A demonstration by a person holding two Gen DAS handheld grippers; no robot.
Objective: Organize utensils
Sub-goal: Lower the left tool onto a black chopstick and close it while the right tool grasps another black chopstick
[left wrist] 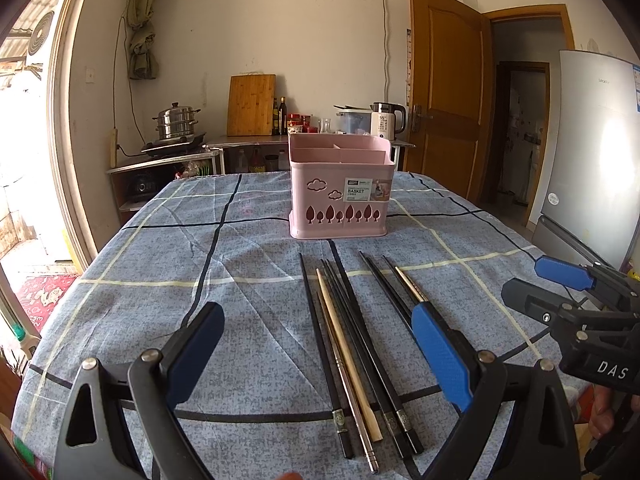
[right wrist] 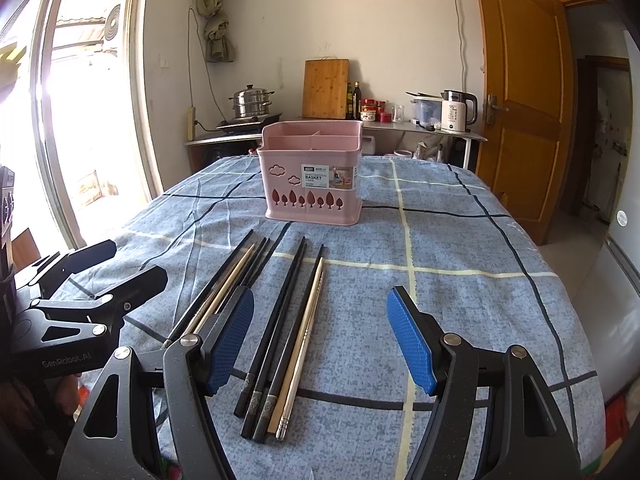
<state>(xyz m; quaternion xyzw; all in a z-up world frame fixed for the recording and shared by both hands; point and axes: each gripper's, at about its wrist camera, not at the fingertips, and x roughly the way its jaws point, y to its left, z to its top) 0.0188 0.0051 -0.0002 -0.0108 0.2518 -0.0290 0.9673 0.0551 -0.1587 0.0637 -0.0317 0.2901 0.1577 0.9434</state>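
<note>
Several chopsticks, black, wooden and metal, lie in two loose groups on the blue checked tablecloth: one group (left wrist: pixel 352 344) between my left fingers, the other (right wrist: pixel 288 332) between my right fingers. A pink divided basket (left wrist: pixel 340 188) stands upright beyond them at mid table; it also shows in the right wrist view (right wrist: pixel 312 176). My left gripper (left wrist: pixel 320 356) is open and empty just above the cloth. My right gripper (right wrist: pixel 320 336) is open and empty too. Each gripper shows at the edge of the other's view: the right one (left wrist: pixel 560 292) and the left one (right wrist: pixel 104 276).
The table (left wrist: pixel 160 280) drops off at its left and right edges. A counter (right wrist: pixel 420 128) behind holds a kettle, jars, bottles and a cutting board. A steamer pot (left wrist: pixel 176 120) sits on a stove. A fridge (left wrist: pixel 596 152) stands at the right.
</note>
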